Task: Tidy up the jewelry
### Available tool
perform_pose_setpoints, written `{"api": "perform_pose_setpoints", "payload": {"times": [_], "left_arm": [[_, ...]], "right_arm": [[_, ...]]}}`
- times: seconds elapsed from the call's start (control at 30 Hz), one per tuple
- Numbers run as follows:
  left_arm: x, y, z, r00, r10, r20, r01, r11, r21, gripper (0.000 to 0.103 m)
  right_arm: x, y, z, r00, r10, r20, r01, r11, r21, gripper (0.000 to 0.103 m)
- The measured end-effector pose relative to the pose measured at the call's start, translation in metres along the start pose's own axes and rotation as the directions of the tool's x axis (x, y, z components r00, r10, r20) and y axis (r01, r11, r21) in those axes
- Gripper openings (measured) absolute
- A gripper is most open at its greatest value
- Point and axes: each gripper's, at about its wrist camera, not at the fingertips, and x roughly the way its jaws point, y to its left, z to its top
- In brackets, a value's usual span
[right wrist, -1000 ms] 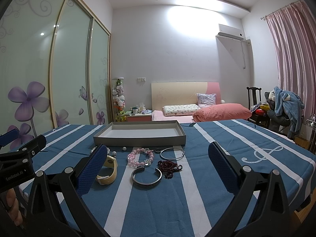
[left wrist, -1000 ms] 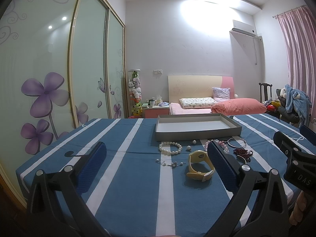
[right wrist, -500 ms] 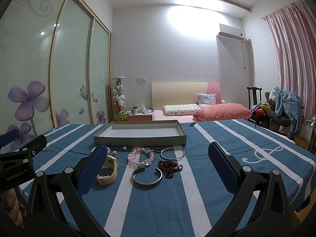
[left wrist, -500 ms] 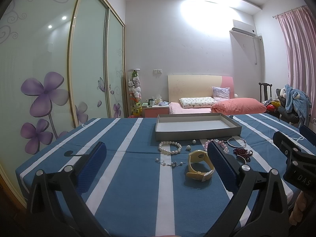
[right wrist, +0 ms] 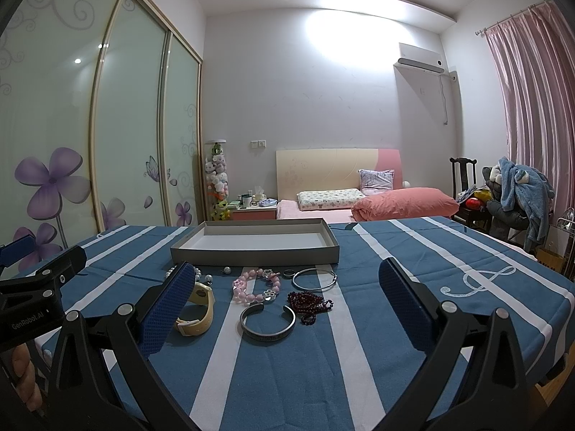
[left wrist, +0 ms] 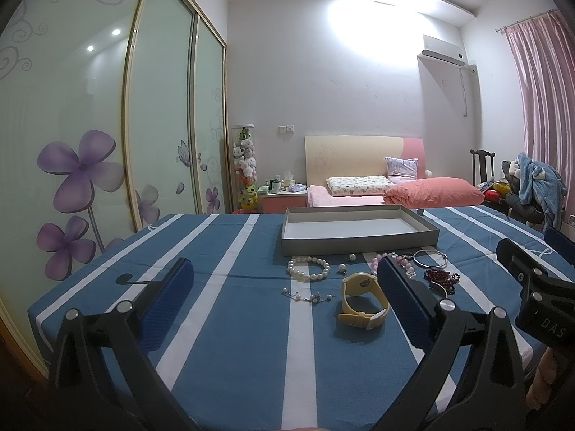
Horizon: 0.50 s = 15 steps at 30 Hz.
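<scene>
An empty grey tray (left wrist: 359, 242) (right wrist: 251, 255) sits mid-table on the blue striped cloth. In front of it lie a white pearl bracelet (left wrist: 308, 269), a thin pearl chain (left wrist: 307, 296), a yellow watch (left wrist: 363, 301) (right wrist: 197, 309), a pink bead bracelet (right wrist: 256, 285), a dark red bead string (right wrist: 308, 303), a thin silver bangle (right wrist: 314, 279) and a silver cuff (right wrist: 267, 323). My left gripper (left wrist: 284, 301) hovers open near the table's front edge, short of the pearls. My right gripper (right wrist: 287, 305) hovers open, framing the cuff and beads.
The table (right wrist: 431, 251) drops off at the front and at the right. Sliding wardrobe doors (left wrist: 107, 125) stand to the left, a bed (left wrist: 388, 190) behind the table, and a chair with clothes (right wrist: 510, 197) at the right.
</scene>
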Motion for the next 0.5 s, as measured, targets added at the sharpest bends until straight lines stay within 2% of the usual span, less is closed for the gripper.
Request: {"api": "perform_pose_setpoints", "payload": {"times": [0.5], "left_arm": [[-0.0004,-0.0002,-0.0002,1.000,0.000,-0.002,0.000,1.000,0.000,0.099]], "right_arm": [[-0.0003,-0.0007,-0.0008,1.000,0.000,-0.001,0.000,1.000,0.001,0.101]]}}
